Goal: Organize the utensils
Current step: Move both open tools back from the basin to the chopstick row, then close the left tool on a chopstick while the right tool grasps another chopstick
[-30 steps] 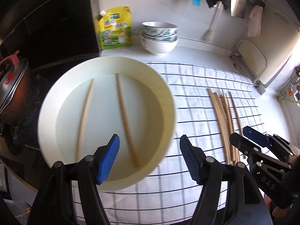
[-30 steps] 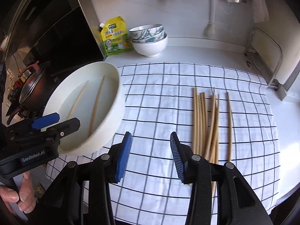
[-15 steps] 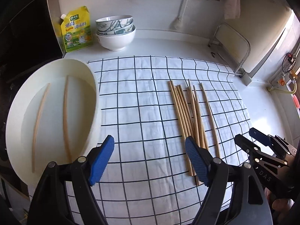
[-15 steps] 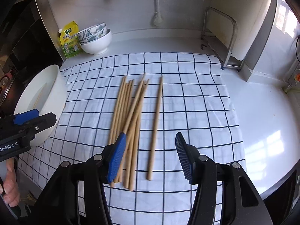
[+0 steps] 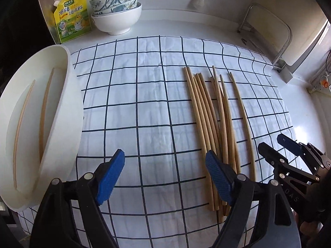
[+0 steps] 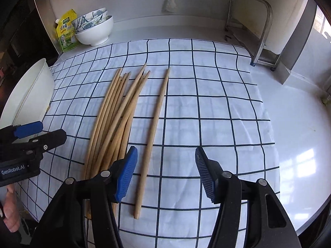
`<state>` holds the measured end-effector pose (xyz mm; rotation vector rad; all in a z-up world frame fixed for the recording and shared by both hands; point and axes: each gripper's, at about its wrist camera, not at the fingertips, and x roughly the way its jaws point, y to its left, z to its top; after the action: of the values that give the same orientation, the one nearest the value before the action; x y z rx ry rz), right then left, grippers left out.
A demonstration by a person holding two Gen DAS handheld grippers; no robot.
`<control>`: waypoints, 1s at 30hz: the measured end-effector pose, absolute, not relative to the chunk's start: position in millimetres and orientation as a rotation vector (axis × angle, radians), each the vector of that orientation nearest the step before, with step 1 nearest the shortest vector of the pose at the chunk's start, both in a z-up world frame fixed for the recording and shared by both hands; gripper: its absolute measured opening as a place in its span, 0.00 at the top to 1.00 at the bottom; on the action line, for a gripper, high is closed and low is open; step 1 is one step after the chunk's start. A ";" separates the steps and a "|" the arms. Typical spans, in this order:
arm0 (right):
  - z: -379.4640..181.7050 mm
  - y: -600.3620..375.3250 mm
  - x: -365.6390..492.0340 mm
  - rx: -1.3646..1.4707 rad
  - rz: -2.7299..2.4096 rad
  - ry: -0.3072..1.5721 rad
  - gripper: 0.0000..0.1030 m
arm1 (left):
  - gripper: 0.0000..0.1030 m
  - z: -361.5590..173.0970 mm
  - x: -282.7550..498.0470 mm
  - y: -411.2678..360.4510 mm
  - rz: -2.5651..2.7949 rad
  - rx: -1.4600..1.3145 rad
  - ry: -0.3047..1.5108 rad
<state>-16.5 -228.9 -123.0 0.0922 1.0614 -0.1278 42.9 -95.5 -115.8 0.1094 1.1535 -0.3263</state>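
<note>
Several wooden chopsticks (image 5: 209,119) lie bunched on the checked cloth (image 5: 144,103), and one lone chopstick (image 6: 154,128) lies just right of the bundle (image 6: 111,124). A white basin (image 5: 70,103) at the cloth's left edge holds two chopsticks (image 5: 44,111). My left gripper (image 5: 164,154) hovers over bare cloth, its jaws opening, its right pad above the bundle's near ends, nothing between them. My right gripper (image 6: 165,150) stands open above the lone chopstick's near half, pads not touching it. Each gripper shows at the edge of the other's view.
Stacked bowls (image 5: 118,14) and a yellow pouch (image 5: 71,16) stand against the back wall. A metal rack (image 6: 254,31) sits at the back right. White counter (image 6: 300,134) extends right of the cloth. A dark stove area lies beyond the basin on the left.
Both grippers have swung right, away from the basin, and come down over the chopsticks on the cloth. Both pairs of jaws stand wider than before.
</note>
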 end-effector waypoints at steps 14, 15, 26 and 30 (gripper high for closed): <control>-146.1 -231.0 4.4 0.038 -0.177 1.095 0.46 | 0.24 -136.9 53.8 -110.6 -0.319 0.113 1.168; -145.9 -233.4 3.6 0.040 -0.180 1.094 0.46 | 0.24 -137.9 54.2 -112.2 -0.320 0.115 1.170; -142.8 -254.3 -4.8 0.069 -0.192 1.089 0.46 | 0.22 -146.0 57.3 -123.2 -0.307 0.160 1.177; -143.3 -254.4 -3.2 0.075 -0.190 1.089 0.46 | 0.20 -147.2 58.5 -126.9 -0.290 0.183 1.168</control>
<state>-3.2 -254.4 -143.3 0.0747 1.0893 -0.1896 58.5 -126.9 -147.2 0.1830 1.1682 -0.2903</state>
